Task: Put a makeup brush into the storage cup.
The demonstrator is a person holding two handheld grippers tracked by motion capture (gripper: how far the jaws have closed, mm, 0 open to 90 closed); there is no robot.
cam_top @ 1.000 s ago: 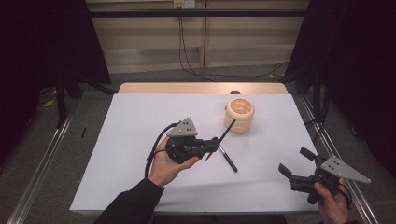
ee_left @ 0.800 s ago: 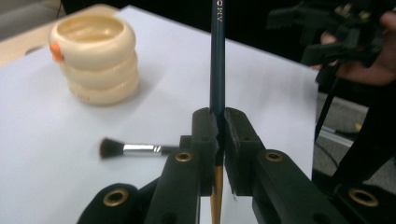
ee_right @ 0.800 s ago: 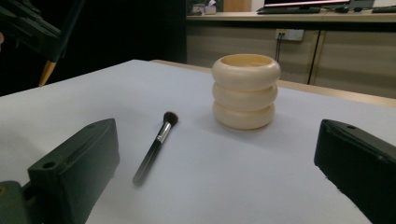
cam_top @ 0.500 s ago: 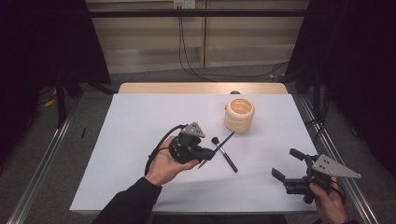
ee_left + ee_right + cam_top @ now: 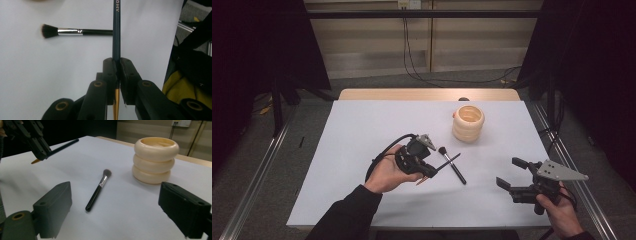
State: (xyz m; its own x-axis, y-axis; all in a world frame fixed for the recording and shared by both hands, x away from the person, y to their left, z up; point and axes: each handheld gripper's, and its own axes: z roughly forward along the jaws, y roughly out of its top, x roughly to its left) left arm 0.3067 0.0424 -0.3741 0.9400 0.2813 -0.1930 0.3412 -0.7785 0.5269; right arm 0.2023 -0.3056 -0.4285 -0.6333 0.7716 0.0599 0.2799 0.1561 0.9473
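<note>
The white table [image 5: 362, 130] bears a cream ribbed holder [image 5: 468, 123], three stacked rings with an open mouth, standing upright toward the far right; near it on the sheet lies a black makeup brush [image 5: 451, 163], bristles toward the holder, well apart from either tool. The left gripper [image 5: 428, 171] has its jaws pressed together on a thin dark pencil-like brush [image 5: 116, 30] with a gold end, clamped near that gold end so the long dark shaft sticks out ahead of the jaws and crosses above the handle of the lying brush without visibly touching it. The right gripper [image 5: 511, 174] rests low at the near right edge, its jaws spread wide with nothing between them, though they have just been closing a little; its own view looks across the sheet at the brush and the holder. The work in hand seems to be carrying the pinched thin brush to the holder and dropping it in. To do that well, lift the shaft clear of the lying brush first, tip the wrist so the free end points down over the holder's mouth, centre it inside the rim, and release only once the tip is below the top ring, since the holder looks light and a sideways knock could shift it.
</note>
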